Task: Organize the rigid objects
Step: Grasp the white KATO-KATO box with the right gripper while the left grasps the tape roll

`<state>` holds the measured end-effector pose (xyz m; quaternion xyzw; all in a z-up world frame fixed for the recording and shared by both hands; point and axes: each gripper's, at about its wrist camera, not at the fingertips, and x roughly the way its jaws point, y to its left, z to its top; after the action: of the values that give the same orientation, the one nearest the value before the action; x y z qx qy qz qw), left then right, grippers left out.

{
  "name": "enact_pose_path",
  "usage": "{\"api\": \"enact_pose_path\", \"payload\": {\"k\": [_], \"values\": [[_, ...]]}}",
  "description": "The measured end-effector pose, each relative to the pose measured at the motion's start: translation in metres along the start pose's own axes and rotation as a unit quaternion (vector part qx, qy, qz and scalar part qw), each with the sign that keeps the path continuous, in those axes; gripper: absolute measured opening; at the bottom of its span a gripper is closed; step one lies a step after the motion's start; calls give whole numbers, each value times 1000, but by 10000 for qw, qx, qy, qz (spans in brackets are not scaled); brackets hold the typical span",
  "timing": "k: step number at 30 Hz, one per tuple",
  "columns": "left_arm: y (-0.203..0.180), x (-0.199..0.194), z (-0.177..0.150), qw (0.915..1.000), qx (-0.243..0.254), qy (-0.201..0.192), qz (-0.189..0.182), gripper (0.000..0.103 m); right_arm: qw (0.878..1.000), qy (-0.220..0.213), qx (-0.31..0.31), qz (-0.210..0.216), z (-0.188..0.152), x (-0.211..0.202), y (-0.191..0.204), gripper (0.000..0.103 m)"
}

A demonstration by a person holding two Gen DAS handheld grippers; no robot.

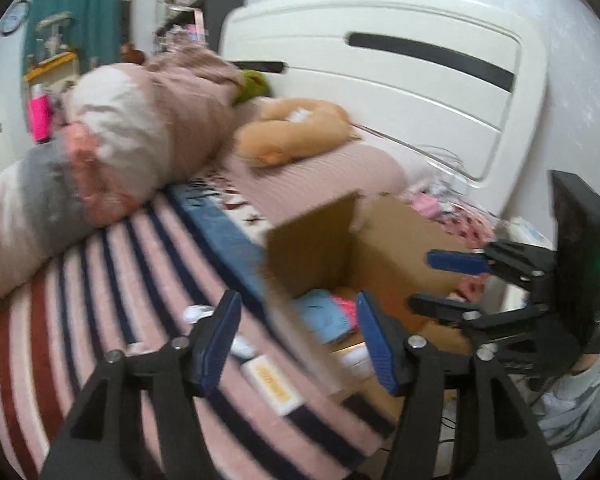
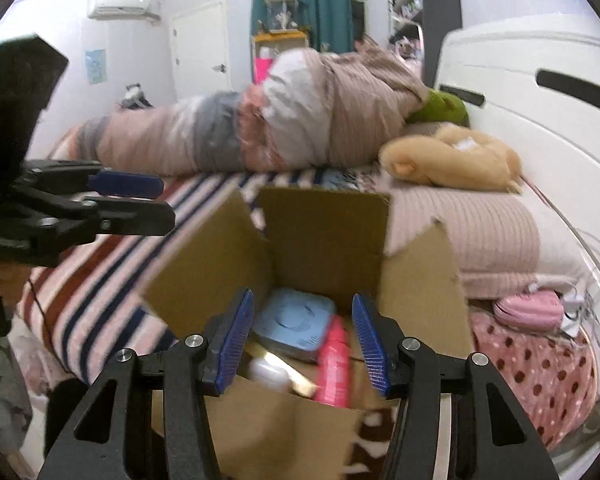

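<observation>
While the cardboard box [image 2: 328,248] is sitting open on the striped blanket [image 1: 112,300], right gripper [image 2: 303,340] is hovering above it, jaws apart, empty. Left gripper [image 1: 296,340], also spread and empty, is hanging beside the box over what's probably a small yellow-labelled box [image 1: 274,384], likely next to go in.

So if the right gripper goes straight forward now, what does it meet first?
Probably the things in the open box: the right gripper, open and empty, points into it, with the pink bottle and the blue case between its fingers. Depth is unclear, so I cannot say which comes first.
</observation>
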<state>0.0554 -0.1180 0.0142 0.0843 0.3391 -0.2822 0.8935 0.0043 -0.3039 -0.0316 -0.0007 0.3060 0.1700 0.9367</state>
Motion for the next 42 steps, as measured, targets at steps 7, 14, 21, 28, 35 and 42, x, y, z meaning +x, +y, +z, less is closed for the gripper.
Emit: {"api": "enact_pose_path", "payload": {"k": [7, 14, 21, 28, 35, 42], "values": [[80, -30, -39, 9952, -285, -68, 936, 62, 9948, -456, -232, 880, 25, -4, 77, 48], [158, -10, -89, 9915, -841, 213, 968, 65, 9900, 198, -551, 1280, 18, 56, 164, 48], [190, 60, -122, 9923, -856, 575, 689, 65, 9924, 1022, -668, -123, -37, 142, 180, 48], [197, 135, -125, 9939, -737, 790, 223, 65, 9766, 1281, -1123, -1314, -67, 189, 168, 45], [204, 163, -127, 9917, -880, 860, 363, 38, 9680, 1255, -1149, -1847, -72, 208, 155, 35], [203, 145, -134, 9921, -938, 807, 199, 37, 9830, 1034, -970, -1170, -68, 189, 151, 13]]}}
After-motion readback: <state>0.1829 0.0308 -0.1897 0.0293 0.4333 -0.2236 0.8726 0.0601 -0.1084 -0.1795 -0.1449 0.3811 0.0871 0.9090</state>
